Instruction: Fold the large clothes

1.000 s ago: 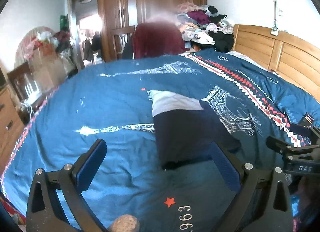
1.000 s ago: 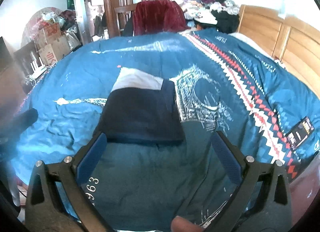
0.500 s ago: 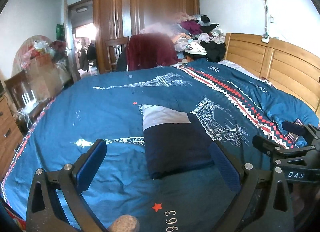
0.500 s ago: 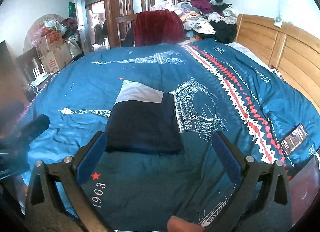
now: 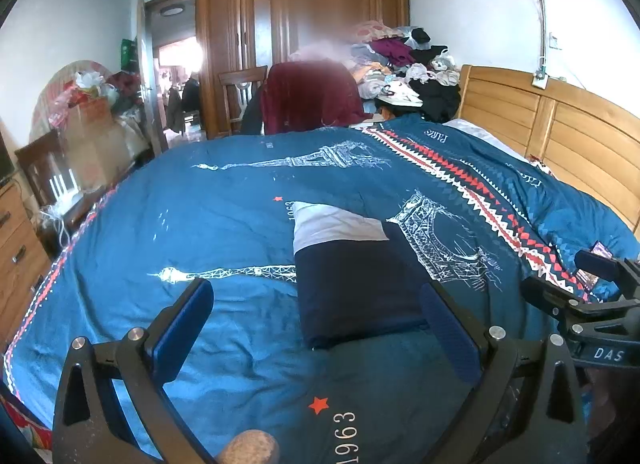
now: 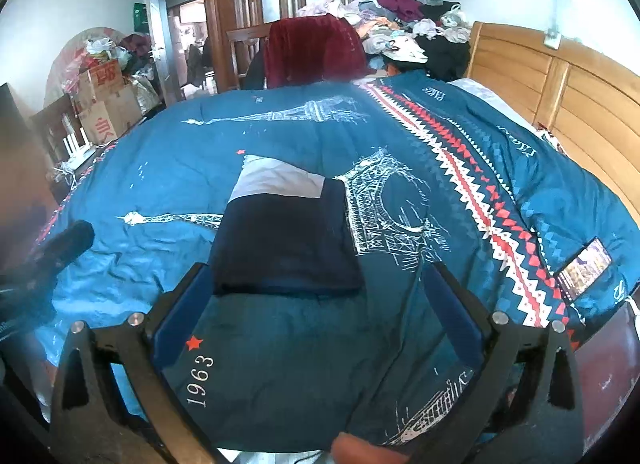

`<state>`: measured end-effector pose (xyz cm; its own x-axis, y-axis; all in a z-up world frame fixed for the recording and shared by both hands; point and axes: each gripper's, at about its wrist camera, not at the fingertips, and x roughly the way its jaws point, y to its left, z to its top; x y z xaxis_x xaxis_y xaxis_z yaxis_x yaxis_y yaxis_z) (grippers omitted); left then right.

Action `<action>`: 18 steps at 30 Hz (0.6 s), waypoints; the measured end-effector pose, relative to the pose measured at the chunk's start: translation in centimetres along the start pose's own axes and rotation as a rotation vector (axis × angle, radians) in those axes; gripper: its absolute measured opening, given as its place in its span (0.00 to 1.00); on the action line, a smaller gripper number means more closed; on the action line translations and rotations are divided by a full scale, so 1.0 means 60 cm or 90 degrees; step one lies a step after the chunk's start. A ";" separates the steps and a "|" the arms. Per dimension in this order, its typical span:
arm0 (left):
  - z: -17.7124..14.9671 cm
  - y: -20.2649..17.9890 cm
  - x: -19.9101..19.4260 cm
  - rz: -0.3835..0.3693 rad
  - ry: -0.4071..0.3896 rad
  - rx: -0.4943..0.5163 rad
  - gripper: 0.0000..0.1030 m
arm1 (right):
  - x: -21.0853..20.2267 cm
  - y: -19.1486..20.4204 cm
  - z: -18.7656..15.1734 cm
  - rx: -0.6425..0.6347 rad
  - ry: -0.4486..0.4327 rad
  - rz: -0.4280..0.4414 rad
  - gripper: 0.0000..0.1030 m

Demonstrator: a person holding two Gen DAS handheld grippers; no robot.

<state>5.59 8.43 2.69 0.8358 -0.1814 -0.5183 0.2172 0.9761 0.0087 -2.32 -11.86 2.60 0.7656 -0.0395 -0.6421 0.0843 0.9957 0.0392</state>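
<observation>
A: Largest first?
B: Blue quilt (image 5: 224, 224) with tower prints, spread over the whole bed; wooden headboard (image 5: 560, 132) along its right edge, tall wardrobe (image 5: 300, 32) beyond its far edge.

A: Next in size?
B: Heap of unfolded clothes (image 6: 400, 20) past the quilt's far right corner; dark red garment (image 6: 316, 52) draped on a chair (image 5: 240, 96) at the quilt's far edge.

A: And the task's thing?
B: Folded garment (image 5: 352, 284), navy with a white band at its far end, lying flat near the quilt's middle.

A: Grippers?
B: Left gripper (image 5: 316, 328) above the quilt's near edge, fingers spread wide, holding nothing. Right gripper (image 6: 316, 304) likewise wide apart and empty, just short of the folded garment's near edge.

A: Smallest?
B: Phone (image 6: 584, 274), screen lit, on the quilt's right side.
</observation>
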 end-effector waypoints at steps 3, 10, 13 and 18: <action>0.000 0.002 -0.003 -0.001 -0.002 -0.004 1.00 | -0.007 -0.002 -0.003 0.002 -0.005 -0.003 1.00; -0.005 -0.007 -0.010 -0.009 -0.007 -0.003 1.00 | -0.005 -0.004 -0.008 -0.001 0.007 0.000 1.00; -0.007 -0.009 -0.012 -0.013 -0.006 -0.001 1.00 | -0.003 -0.002 -0.013 -0.002 0.010 -0.002 1.00; -0.012 -0.010 -0.011 -0.015 0.000 -0.001 1.00 | -0.003 0.003 -0.020 -0.002 0.014 0.000 1.00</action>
<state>4.56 8.07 2.42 0.8309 -0.2037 -0.5177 0.2354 0.9719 -0.0047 -3.22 -11.59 1.83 0.7512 -0.0373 -0.6590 0.0825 0.9959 0.0377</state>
